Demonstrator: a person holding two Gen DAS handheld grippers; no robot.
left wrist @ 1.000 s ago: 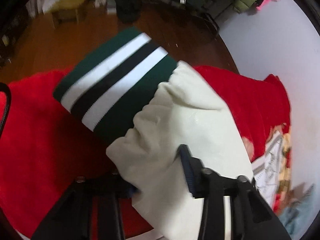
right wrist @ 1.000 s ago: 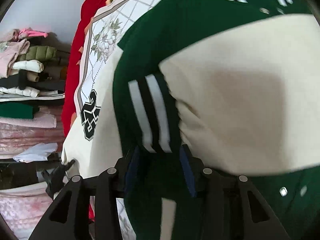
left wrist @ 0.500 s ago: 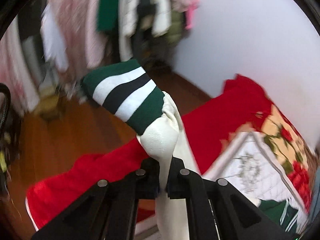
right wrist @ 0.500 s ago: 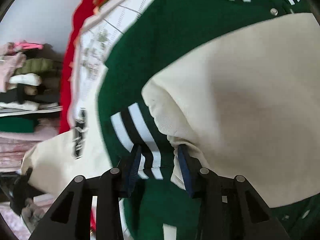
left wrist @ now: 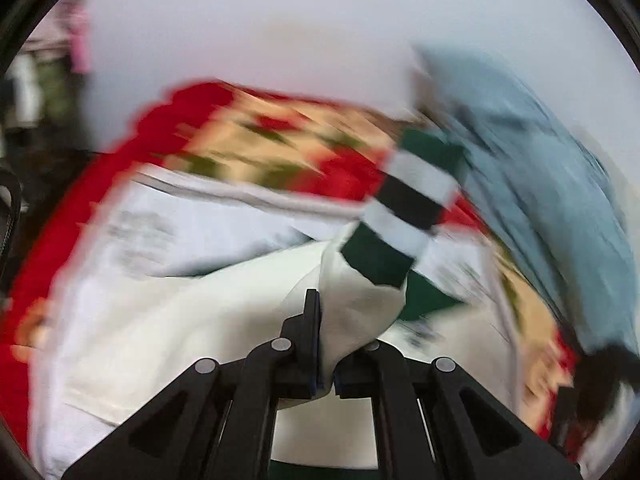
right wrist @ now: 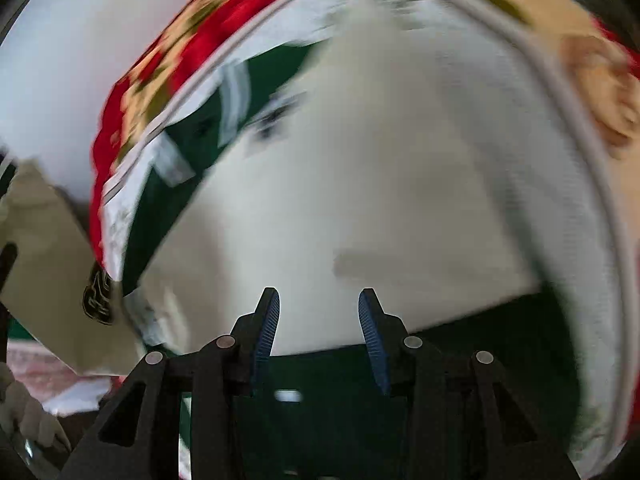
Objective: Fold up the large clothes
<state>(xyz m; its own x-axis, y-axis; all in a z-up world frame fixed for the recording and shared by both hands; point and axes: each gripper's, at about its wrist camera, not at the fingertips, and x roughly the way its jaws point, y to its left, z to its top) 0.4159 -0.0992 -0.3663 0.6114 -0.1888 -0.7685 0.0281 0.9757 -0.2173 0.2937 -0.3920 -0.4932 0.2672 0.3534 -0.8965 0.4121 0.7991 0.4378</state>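
Observation:
The green and cream varsity jacket lies on the bed. My left gripper [left wrist: 330, 332] is shut on its cream sleeve [left wrist: 360, 304] just below the striped green, white and black cuff [left wrist: 404, 208], which sticks up past the fingers. The sleeve is lifted above the bed, and the picture is blurred by motion. My right gripper [right wrist: 319, 296] hovers over a broad cream sleeve panel [right wrist: 380, 180]; its jaws are opening and nothing sits between the blue pads. The green body [right wrist: 276, 76] shows beyond, and a cream part with a black number patch [right wrist: 98, 296] hangs at the left edge.
Under the jacket lie a white patterned sheet [left wrist: 180, 232], a floral bedspread [left wrist: 280, 148] and a red blanket [left wrist: 52, 240]. A light blue cloth [left wrist: 540, 184] is piled at the right. A pale wall [left wrist: 280, 20] stands behind the bed.
My left gripper closed on the cream sleeve, lifted it and swung it over the bed, rolling as it went. My right gripper left the striped band and moved across the cream panel.

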